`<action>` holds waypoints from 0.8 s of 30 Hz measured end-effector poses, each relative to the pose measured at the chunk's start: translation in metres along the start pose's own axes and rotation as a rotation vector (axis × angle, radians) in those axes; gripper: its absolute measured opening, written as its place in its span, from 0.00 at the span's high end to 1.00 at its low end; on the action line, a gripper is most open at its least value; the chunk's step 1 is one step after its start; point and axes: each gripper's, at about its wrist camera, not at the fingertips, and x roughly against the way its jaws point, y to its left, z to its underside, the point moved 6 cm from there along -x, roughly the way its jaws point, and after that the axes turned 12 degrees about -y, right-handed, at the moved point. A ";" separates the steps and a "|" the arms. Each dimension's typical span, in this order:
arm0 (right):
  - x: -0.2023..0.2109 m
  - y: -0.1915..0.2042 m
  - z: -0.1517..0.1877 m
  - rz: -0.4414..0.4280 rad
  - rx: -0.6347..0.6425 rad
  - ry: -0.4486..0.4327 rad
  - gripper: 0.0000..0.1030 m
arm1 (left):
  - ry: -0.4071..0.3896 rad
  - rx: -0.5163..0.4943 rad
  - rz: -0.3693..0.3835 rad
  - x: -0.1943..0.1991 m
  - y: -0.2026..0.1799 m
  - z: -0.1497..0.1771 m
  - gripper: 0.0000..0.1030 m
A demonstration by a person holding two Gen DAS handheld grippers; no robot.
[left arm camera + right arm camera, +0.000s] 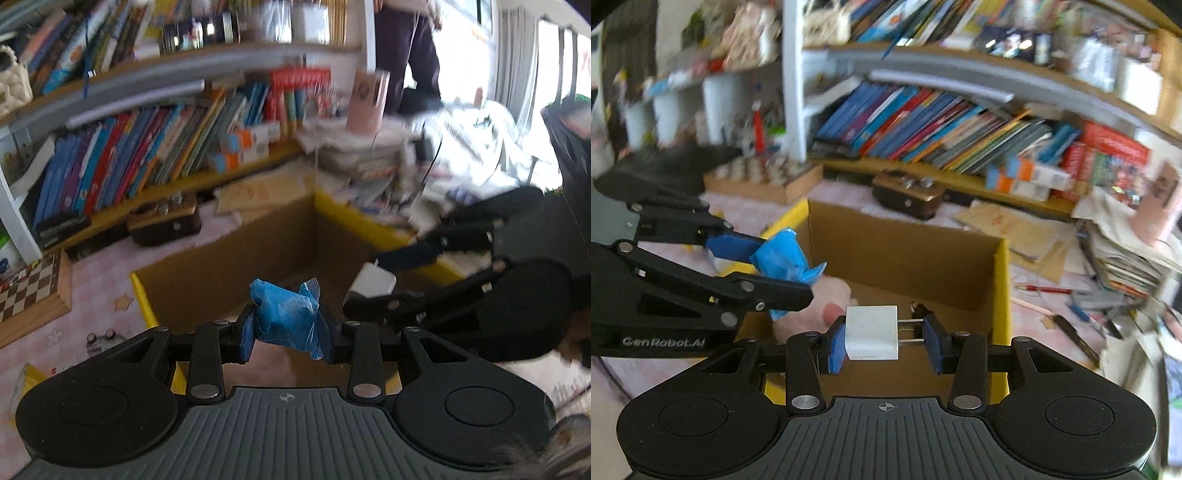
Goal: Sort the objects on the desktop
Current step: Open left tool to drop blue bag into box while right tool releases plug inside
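Observation:
My left gripper (286, 326) is shut on a crumpled blue plastic wrapper (286, 314) and holds it over the open cardboard box (229, 266). It also shows in the right wrist view (775, 266), with the wrapper (783, 258) between its fingers. My right gripper (884, 341) is shut on a white plug adapter (872, 332), whose two metal prongs point at the right pad. In the left wrist view the right gripper (373, 284) holds the adapter (371, 284) over the box's right side. A pink soft thing (816, 310) lies in the box.
The box has yellow flaps (1001, 295) and stands on a pink desk. A bookshelf (147, 155) runs behind it. A brown wooden case (166, 221), a chessboard (29, 295), stacked papers (369, 158), a red pencil (1043, 289) and loose clutter lie around.

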 end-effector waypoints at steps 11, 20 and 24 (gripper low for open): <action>-0.069 0.010 0.027 -0.097 0.244 0.291 0.59 | 0.207 -0.077 0.014 -0.044 0.001 0.027 0.70; -0.079 0.010 0.039 -0.139 0.248 0.420 0.59 | 0.231 -0.070 0.031 -0.052 0.003 0.026 0.68; -0.080 0.008 0.036 -0.135 0.245 0.403 0.57 | 0.224 -0.053 0.025 -0.051 0.005 0.026 0.65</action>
